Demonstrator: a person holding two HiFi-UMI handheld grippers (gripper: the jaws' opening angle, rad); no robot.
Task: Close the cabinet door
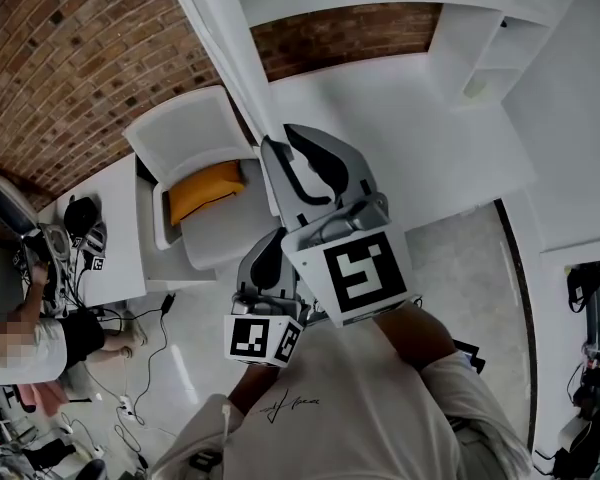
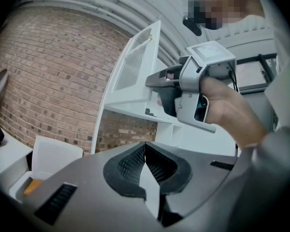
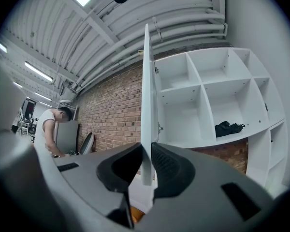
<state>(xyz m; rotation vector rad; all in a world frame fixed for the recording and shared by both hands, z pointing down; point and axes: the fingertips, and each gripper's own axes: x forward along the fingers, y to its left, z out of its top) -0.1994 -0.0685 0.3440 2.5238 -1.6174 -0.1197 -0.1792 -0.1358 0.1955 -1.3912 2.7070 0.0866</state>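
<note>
Pinching cabinet door (image 3: 147,81) edge w/ R gripper (image 3: 145,151); L gripper (image 2: 145,148) closed, empty.

Head view: overhead, facing steeply down. Gripper views: angled upward along their jaws, the right nearest, edge-on to the white flat-panel cabinet door (image 3: 147,105) all three share

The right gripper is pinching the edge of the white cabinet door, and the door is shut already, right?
No, the cabinet door is open: the right gripper view shows it sticking out edge-on from the shelves. The right gripper does pinch its edge.
</note>
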